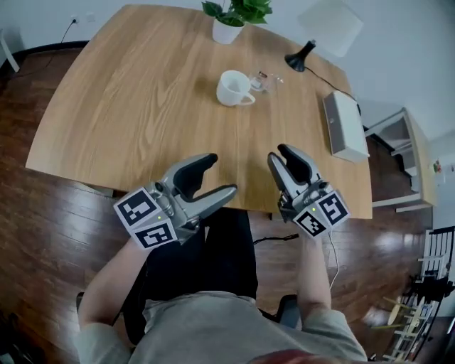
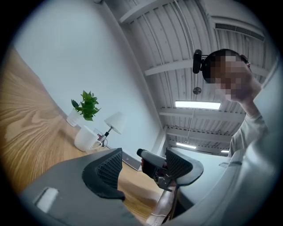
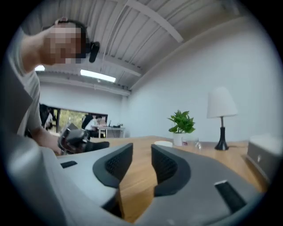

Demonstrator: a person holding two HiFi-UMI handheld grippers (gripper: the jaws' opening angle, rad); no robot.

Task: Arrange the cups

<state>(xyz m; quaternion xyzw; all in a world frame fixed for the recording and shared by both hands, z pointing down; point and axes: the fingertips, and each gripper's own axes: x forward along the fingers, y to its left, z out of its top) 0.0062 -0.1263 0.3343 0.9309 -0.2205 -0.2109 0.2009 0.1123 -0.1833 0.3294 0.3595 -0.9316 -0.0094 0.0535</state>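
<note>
A white mug (image 1: pixel 234 88) stands on the wooden table (image 1: pixel 128 106), handle to the right, with a small clear glass (image 1: pixel 265 80) just beyond it. Both grippers hover over the table's near edge, well short of the cups. My left gripper (image 1: pixel 215 178) is open wide with nothing between its jaws. My right gripper (image 1: pixel 280 157) has a narrow gap between its jaws and holds nothing. In the left gripper view the mug (image 2: pixel 86 139) sits far ahead of the left gripper (image 2: pixel 143 162). The right gripper view shows the mug (image 3: pixel 163 143) and the glass (image 3: pixel 197 144) far off beyond the right gripper (image 3: pixel 140 161).
A potted plant (image 1: pixel 229 21) and a table lamp (image 1: pixel 313 39) stand at the far edge. A white box (image 1: pixel 345 125) lies along the table's right side. Dark wood floor surrounds the table, and the person sits at its near edge.
</note>
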